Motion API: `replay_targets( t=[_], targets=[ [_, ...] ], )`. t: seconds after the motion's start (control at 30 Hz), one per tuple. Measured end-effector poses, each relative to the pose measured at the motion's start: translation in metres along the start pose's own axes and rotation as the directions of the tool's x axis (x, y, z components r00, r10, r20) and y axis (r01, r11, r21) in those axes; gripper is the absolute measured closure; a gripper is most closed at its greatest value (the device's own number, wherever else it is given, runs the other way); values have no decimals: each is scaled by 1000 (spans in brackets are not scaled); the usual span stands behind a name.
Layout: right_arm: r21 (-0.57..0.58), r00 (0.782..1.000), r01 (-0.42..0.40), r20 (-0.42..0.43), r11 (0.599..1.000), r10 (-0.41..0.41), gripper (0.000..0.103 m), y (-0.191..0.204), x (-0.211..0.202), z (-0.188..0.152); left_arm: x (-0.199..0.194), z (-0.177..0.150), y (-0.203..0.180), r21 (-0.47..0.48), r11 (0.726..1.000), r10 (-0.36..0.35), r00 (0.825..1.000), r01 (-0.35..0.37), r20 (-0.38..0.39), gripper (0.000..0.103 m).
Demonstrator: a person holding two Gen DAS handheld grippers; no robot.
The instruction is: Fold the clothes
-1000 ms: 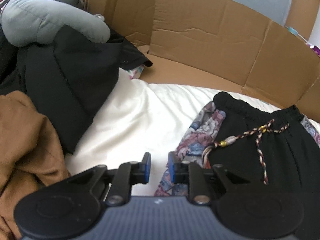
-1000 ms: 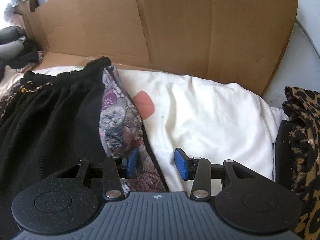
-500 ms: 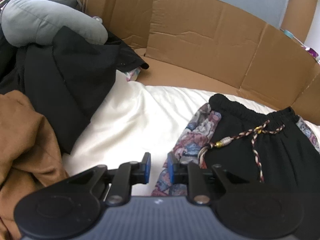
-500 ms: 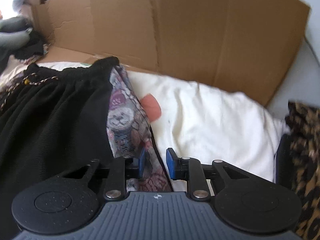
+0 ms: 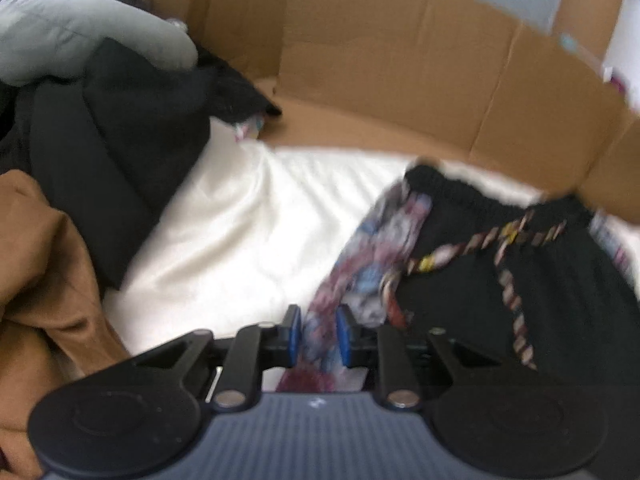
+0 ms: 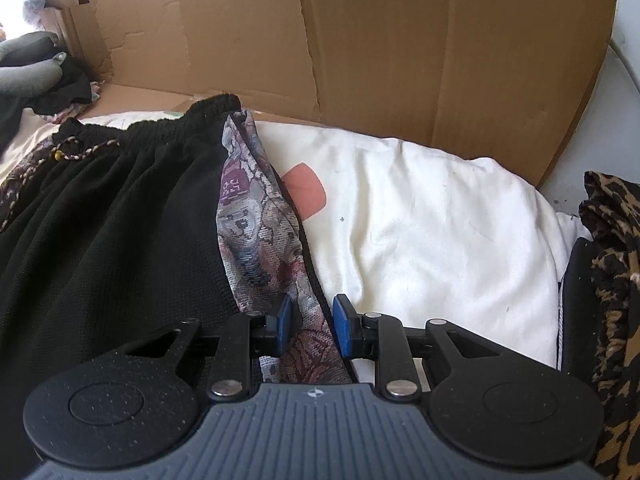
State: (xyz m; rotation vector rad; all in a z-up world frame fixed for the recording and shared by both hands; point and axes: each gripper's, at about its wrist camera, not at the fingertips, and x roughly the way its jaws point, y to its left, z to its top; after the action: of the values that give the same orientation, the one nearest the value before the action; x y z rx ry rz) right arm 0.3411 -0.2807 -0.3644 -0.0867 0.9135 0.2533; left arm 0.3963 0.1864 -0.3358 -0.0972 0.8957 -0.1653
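You have both side edges of the pants (image 6: 104, 216) caught: your left gripper (image 5: 318, 334) pinches the patterned panel (image 5: 376, 248), and your right gripper (image 6: 308, 320) is clamped on the opposite panel (image 6: 256, 232). The pants lie flat on the white bedding (image 6: 432, 216), waistband toward the cardboard (image 6: 360, 40). No fold is made yet; that remains.
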Motion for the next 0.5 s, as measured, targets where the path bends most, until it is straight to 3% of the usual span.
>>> replay_targets(
  t=[0.1, 0.33, 0.5],
  targets=[
    [39, 1000, -1, 14, 999, 0, 73, -8, -3, 3, -4, 7, 5, -9, 1000, 22, 999, -22, 28, 83],
    [48, 1000, 4, 9, 999, -4, 73, -10, 1, 1, 12, 2, 2, 6, 999, 38, 999, -38, -3, 84],
    [45, 1000, -3, 9, 999, 3, 73, -11, 1, 2, 18, -8, -13, 111, 993, 50, 998, -47, -28, 83]
  ],
)
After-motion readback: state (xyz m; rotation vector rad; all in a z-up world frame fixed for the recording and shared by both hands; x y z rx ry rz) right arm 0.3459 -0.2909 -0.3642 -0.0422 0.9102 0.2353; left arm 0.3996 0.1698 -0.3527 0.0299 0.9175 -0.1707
